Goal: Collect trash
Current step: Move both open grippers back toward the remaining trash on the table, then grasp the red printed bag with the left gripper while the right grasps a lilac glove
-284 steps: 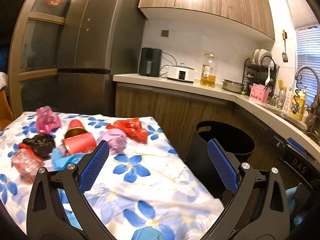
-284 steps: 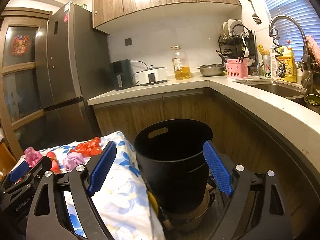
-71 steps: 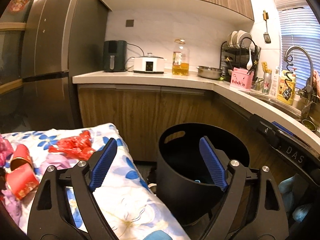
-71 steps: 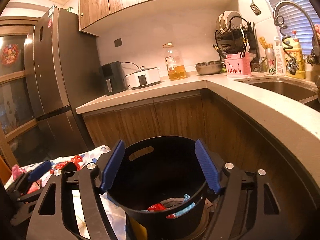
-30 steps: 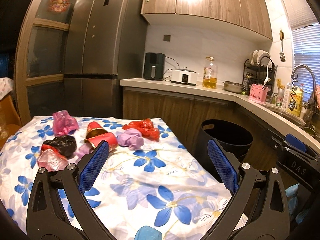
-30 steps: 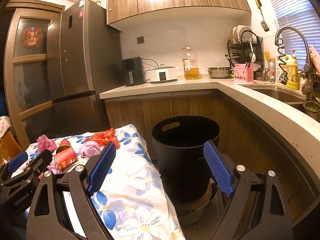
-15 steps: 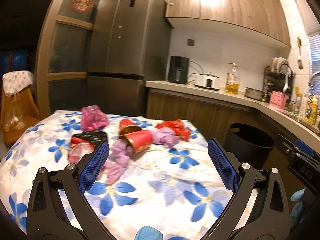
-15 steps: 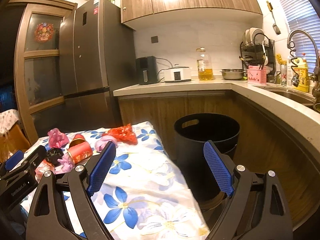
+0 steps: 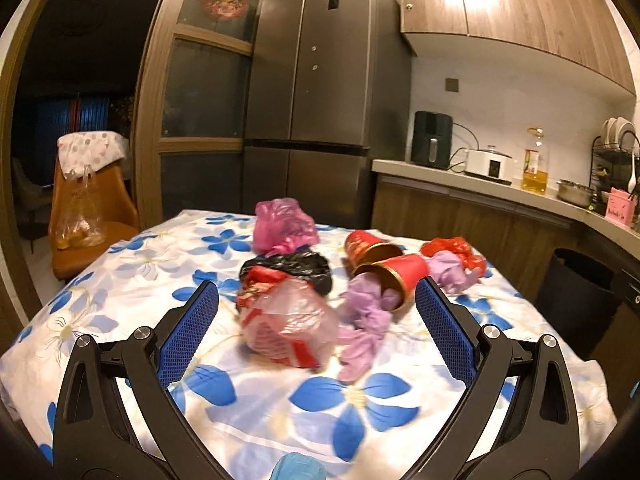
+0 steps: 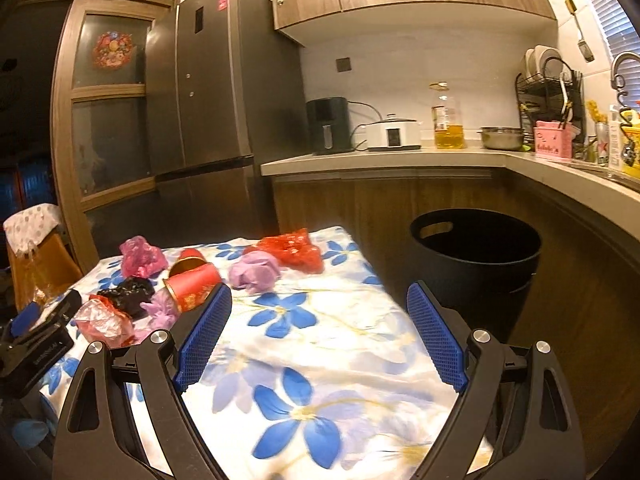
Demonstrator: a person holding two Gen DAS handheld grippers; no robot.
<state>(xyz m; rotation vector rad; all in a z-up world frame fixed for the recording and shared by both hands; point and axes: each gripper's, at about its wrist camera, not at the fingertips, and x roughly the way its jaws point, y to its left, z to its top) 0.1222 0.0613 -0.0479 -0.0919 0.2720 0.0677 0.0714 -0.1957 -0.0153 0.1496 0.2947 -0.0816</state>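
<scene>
two tools are in view, both spread wide and holding nothing. the left tool (image 9: 316, 320) hangs low over the near edge of the tabletop (image 9: 132, 264), which wears a white cloth printed with blue flowers, and its blue-padded fingers (image 9: 188, 332) frame the pile of trash. closest to it lies a clear bag with red packaging inside (image 9: 288, 328), slightly blurred. just behind that, touching it, sits a crumpled black bag (image 9: 296, 268), and farther back a pink bag (image 9: 280, 228). to the right of the clear bag a purple wad (image 9: 364, 316) spills out of a red cup lying on its side (image 9: 392, 276); a second red cup (image 9: 364, 244) lies just behind the first. beyond the cups are another purple bag (image 9: 452, 268) and a crumpled red bag (image 9: 460, 250) near the far right edge of the cloth. the right tool (image 10: 320, 344) hovers over a bare stretch of the cloth, well apart from the pile, which lies to its left in that view: pink bag (image 10: 142, 258), black bag (image 10: 128, 292), red cup (image 10: 192, 284), purple bag (image 10: 256, 270) and red bag (image 10: 296, 254). the black trash bin (image 10: 476, 264) stands on the floor just off the right side of the tabletop, in front of the wooden cabinets (image 10: 384, 204); its inside is too dark to read. a tall grey fridge (image 9: 320, 120) stands behind the tabletop.
</scene>
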